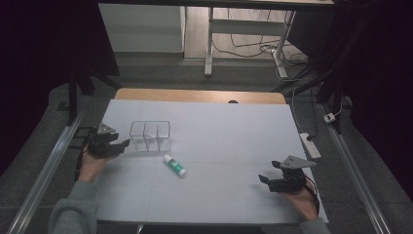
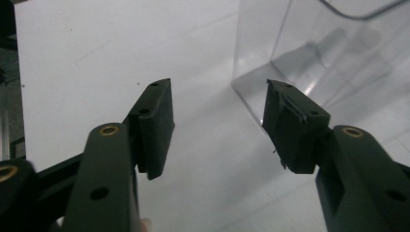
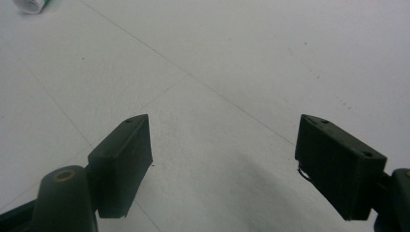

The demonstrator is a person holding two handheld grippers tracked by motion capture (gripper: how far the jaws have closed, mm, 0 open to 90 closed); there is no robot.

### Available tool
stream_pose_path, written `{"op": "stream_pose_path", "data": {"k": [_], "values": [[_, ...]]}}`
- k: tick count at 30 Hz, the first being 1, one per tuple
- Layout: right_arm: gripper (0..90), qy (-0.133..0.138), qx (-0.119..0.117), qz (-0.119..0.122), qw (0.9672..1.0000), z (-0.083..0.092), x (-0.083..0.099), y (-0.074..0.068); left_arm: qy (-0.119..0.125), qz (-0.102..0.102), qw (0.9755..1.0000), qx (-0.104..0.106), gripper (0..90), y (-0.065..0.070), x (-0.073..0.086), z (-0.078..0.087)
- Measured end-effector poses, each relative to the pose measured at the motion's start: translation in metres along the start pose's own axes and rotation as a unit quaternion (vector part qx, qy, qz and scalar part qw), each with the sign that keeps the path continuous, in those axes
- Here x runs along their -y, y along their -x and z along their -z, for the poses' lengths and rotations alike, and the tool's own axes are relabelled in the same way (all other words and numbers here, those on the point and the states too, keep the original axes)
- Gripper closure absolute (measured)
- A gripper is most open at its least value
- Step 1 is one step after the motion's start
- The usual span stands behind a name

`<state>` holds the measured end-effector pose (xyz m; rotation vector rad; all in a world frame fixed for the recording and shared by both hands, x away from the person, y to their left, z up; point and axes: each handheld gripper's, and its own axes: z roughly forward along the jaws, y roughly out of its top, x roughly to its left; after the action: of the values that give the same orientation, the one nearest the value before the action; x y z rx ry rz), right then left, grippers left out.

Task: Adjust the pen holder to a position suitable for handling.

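Observation:
A clear plastic box (image 1: 150, 136) with inner dividers stands on the left half of the white table top (image 1: 229, 131). Just in front of it lies a white glue stick (image 1: 175, 165) with a green label. My left gripper (image 1: 120, 145) is held at the box's left side, pointing at it. In the left gripper view its jaws (image 2: 217, 101) stand apart with nothing between them, and a corner of the box (image 2: 309, 48) rises just beyond the right jaw. My right gripper (image 1: 265, 179) rests open near the front right of the table, its gap (image 3: 222, 135) empty. The glue stick's end (image 3: 34, 5) shows far off.
A wooden table edge (image 1: 199, 95) borders the white sheet at the back. A power strip (image 1: 310, 145) with a cable lies off the right side. Metal rails (image 1: 44, 170) run along both sides. Desk legs and cables stand on the floor beyond.

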<state>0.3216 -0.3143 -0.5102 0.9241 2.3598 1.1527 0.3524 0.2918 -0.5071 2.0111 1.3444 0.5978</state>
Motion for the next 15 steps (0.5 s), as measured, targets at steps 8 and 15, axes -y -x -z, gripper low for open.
{"op": "stream_pose_path", "data": {"k": [8, 15], "values": [[20.0, 0.000, 0.001, -0.003, 1.0000, -0.001, 0.001, 0.000, -0.005, 0.003, 0.9999, 0.013, 64.0, -0.007, -0.007, -0.015], [20.0, -0.008, 0.002, -0.001, 1.0000, -0.003, 0.001, 0.000, -0.015, 0.008, 0.9991, 0.040, 88.8, -0.006, -0.003, -0.019]]}}
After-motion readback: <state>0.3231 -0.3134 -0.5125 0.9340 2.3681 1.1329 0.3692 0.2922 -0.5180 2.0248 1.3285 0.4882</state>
